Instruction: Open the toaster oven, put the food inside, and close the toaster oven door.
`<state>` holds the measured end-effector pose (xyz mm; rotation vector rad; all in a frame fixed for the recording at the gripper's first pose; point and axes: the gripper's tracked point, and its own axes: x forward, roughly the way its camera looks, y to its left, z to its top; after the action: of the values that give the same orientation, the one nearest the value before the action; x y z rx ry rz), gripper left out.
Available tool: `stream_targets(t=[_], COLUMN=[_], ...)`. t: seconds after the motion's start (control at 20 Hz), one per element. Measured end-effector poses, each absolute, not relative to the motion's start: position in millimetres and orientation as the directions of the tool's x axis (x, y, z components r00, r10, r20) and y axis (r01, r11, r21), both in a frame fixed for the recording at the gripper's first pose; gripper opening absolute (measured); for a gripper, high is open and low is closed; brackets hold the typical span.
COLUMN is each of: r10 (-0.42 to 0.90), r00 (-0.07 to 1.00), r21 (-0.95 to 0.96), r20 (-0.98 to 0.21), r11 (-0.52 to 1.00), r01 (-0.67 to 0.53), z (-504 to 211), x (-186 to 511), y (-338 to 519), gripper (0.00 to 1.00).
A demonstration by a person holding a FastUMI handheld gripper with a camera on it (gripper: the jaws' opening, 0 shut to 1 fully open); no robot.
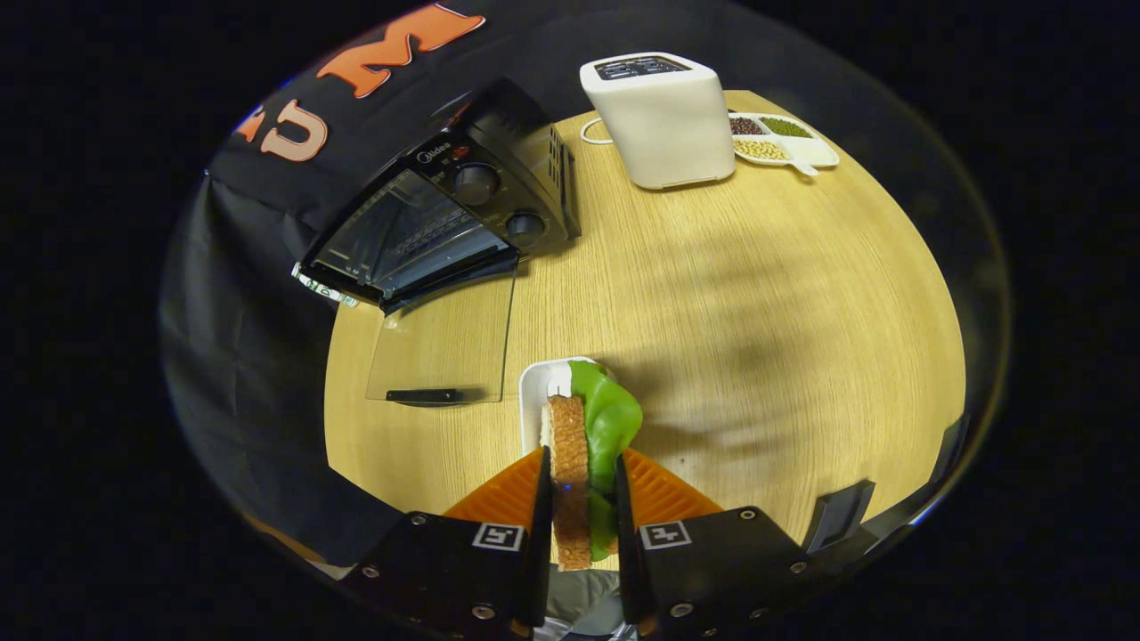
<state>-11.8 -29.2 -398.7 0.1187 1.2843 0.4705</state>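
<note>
The gripper (577,499) has both fingers pinched onto the sandwich (583,445), a slice of toast with a green leaf on its far side, held edge-up just over the small white plate (534,392) it seems to come from. So the food's in hand.

Beyond the plate, the toaster oven (445,223) sits at the table's (757,294) far left edge, with its glass door (445,343) folded down flat towards the plate, handle nearest. My guess for doing this bit well: carry the sandwich over the lowered door without clipping the handle, line it up with the opening, push it well in, and only then let go. The leaf looks floppy, so it could slide out.

Writing-wise, the oven's panel says "Midea" above the two knobs. Further back there's a white toaster (663,120) and a divided dish of beans (784,141).
</note>
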Motion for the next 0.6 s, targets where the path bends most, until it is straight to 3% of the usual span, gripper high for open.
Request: stream_targets(t=[0.6], r10=[0.478], r00=[0.368], r21=[0.421], r20=[-0.798], r11=[0.878], r01=[-0.227], z=[-314], x=[-10], y=[16], gripper=[0.33])
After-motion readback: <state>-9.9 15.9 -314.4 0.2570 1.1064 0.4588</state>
